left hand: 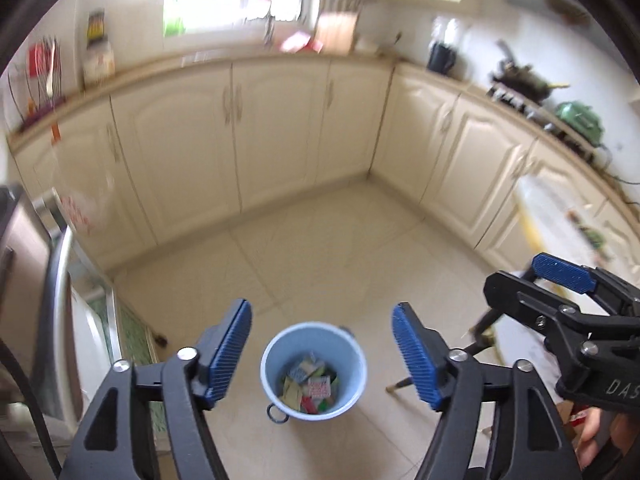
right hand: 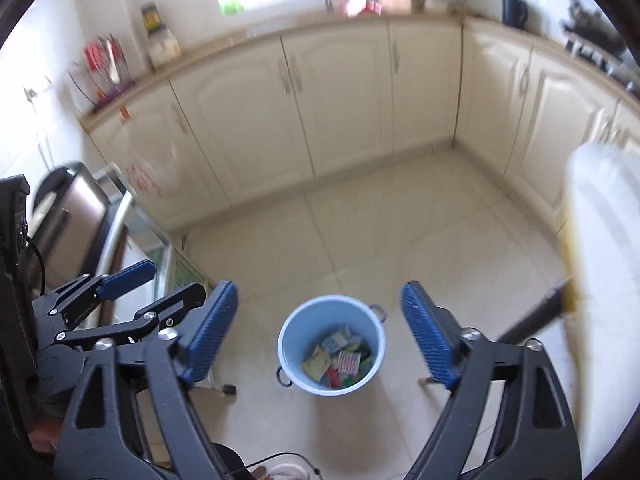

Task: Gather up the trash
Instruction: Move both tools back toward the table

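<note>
A light blue bucket (left hand: 276, 354) stands on the tiled floor below both grippers and holds several colourful wrappers (left hand: 311, 387). It also shows in the right wrist view (right hand: 294, 332) with the wrappers (right hand: 338, 357) inside. My left gripper (left hand: 322, 350) is open and empty, high above the bucket. My right gripper (right hand: 320, 332) is open and empty, also above the bucket. The right gripper shows at the right edge of the left wrist view (left hand: 560, 280), and the left gripper at the left of the right wrist view (right hand: 156, 280).
Cream cabinets (left hand: 280, 128) line the back and right walls under a cluttered counter. A steel appliance (left hand: 28, 300) stands at the left. A white-covered table (right hand: 604, 260) with dark legs (left hand: 478, 326) stands at the right. Beige floor tiles (right hand: 400, 232) surround the bucket.
</note>
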